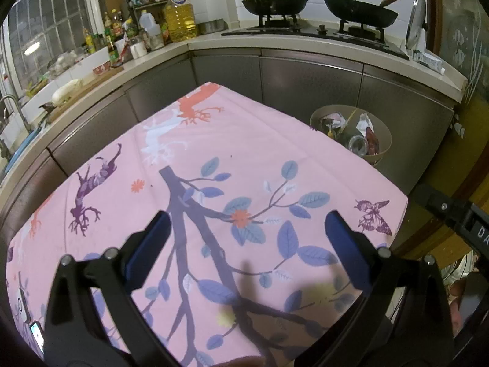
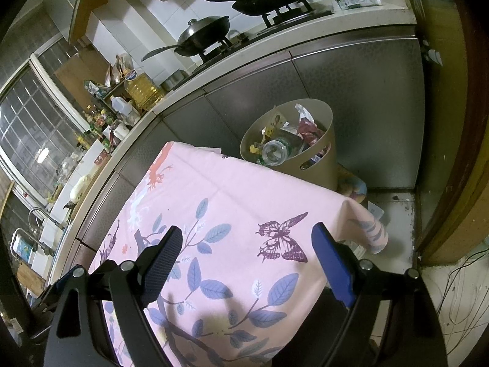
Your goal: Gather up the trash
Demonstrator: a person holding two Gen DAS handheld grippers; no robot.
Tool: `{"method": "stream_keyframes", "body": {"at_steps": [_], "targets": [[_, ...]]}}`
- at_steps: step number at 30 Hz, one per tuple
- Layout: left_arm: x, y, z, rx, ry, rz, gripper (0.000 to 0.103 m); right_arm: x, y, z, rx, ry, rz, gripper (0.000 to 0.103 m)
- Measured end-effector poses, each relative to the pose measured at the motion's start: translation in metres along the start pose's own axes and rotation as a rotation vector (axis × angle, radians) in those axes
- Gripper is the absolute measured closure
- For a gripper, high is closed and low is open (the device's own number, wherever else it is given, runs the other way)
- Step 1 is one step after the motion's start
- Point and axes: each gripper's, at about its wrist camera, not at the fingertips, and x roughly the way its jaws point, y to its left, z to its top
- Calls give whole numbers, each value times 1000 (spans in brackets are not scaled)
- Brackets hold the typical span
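A beige trash bin (image 1: 385,134) (image 2: 321,159) stands on the floor beyond the table's far right corner, filled with wrappers, paper and a clear plastic bottle (image 2: 275,152) (image 1: 358,145). The table wears a pink cloth (image 1: 214,165) (image 2: 232,202) printed with blue leaves and a butterfly; no loose trash shows on it. My left gripper (image 1: 247,224) hovers over the cloth, jaws wide apart and nothing between them. My right gripper (image 2: 247,237) hangs above the cloth's right part, open and empty too. Part of the right gripper's black body (image 1: 458,214) shows at the left wrist view's right edge.
A kitchen counter (image 1: 171,50) wraps behind the table with oil bottles, jars and a stove bearing two woks (image 1: 275,0). Grey cabinet fronts (image 2: 351,91) stand close behind the bin. A sink (image 2: 27,244) lies at the left; cables trail on the floor (image 2: 458,290) at right.
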Motion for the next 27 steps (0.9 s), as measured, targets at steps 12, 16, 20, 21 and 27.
{"method": "stream_keyframes", "body": {"at_steps": [12,16,20,21,27], "targets": [[4,0,2,3,11,-1,6,1,-1,-4,-3,4,0,20],[8,2,4,4,20,-1,6,-1,-2,-11,-4,8,0,20],[12,5,8,2,30,1,6,-2,-3,-20,-9,14,0,20],[12,7,6,-2,32,3,6,-1,-1,-19,-11,16,0,20],[16,10,10,-9,41,3,6,-4,1,-18,-12,19,-2,20]]}}
